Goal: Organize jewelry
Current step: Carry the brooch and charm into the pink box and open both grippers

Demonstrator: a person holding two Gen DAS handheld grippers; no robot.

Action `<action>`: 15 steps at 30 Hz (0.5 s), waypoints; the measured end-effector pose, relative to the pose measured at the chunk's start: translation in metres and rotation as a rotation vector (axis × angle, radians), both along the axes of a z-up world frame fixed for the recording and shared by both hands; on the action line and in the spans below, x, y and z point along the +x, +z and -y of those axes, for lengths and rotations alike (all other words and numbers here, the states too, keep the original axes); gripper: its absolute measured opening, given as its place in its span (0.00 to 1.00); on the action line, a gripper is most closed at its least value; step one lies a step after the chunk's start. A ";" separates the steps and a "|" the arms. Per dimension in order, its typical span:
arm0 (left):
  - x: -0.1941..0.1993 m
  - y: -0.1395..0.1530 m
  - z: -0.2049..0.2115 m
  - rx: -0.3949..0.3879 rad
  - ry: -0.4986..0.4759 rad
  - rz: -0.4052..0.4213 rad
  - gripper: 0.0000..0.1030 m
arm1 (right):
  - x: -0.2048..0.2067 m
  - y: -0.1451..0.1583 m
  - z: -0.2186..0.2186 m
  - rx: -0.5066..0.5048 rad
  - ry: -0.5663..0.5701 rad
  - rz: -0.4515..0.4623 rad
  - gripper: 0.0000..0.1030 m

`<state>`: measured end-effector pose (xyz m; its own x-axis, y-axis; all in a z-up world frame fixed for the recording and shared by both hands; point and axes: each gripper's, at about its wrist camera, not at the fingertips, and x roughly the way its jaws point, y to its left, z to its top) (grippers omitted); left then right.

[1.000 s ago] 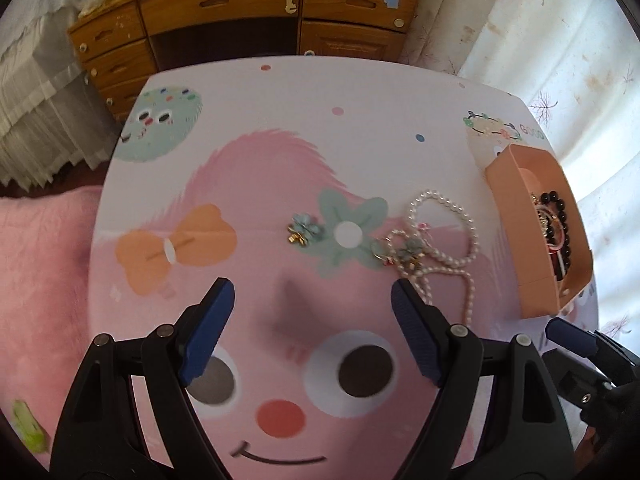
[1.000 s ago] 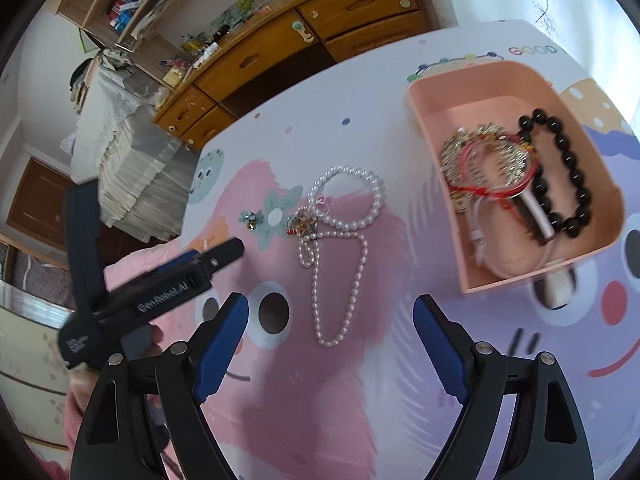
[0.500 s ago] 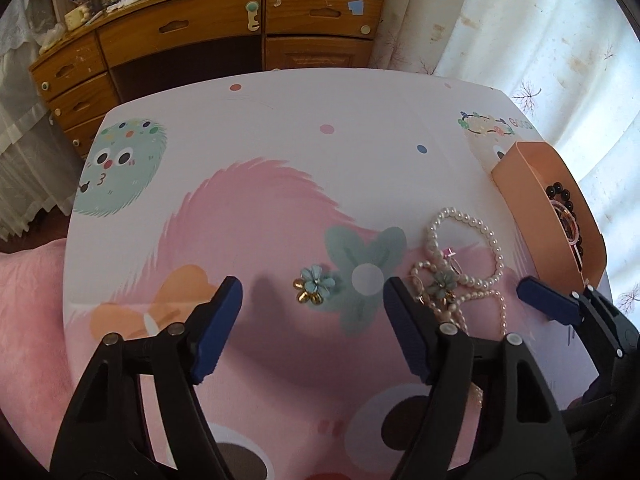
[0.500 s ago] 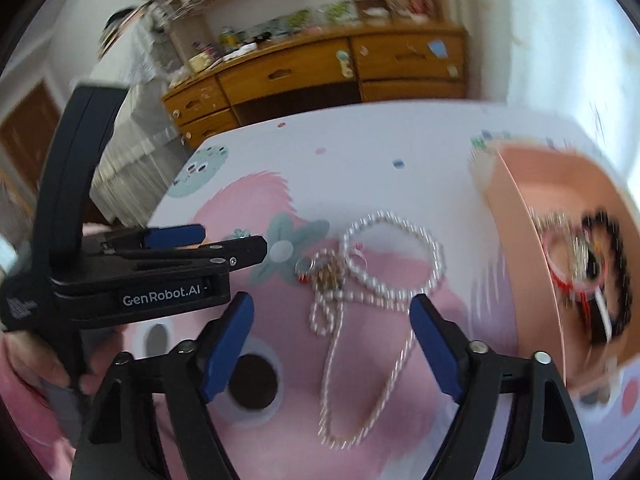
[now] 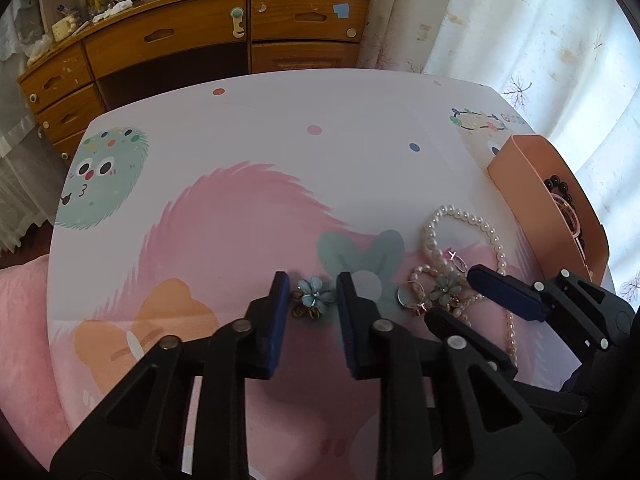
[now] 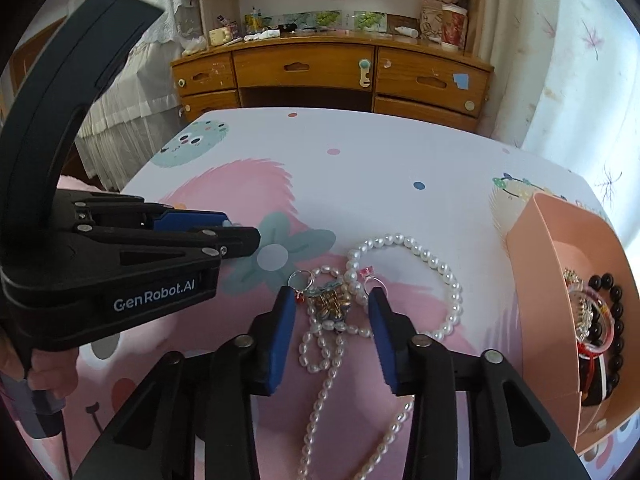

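The left tool (image 5: pixel 312 294) is closing narrowly around a blue flower earring (image 5: pixel 314 295) lying on the desk (image 5: pixel 280 140), pads flanking it, contact unclear. The right tool (image 6: pixel 332 304) is also narrowing, straddling a matching flower earring (image 6: pixel 330 300) tangled with a pearl necklace (image 6: pixel 440 276) (a ring (image 6: pixel 302 278) beside). A pink tray (image 6: pixel 536 300) is sitting to its right.
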<state>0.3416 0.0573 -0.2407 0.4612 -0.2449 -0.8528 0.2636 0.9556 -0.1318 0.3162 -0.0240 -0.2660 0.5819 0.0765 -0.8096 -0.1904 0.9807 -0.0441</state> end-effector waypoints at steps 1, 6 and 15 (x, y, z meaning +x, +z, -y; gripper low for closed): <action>0.000 0.000 0.000 -0.001 -0.001 0.000 0.19 | -0.001 0.001 0.000 0.000 0.003 0.002 0.32; -0.003 0.002 0.001 0.001 -0.007 0.006 0.16 | -0.003 -0.001 0.002 -0.003 0.018 0.000 0.20; -0.012 0.014 0.001 0.001 0.003 0.028 0.16 | -0.008 0.008 0.006 -0.007 0.036 0.020 0.17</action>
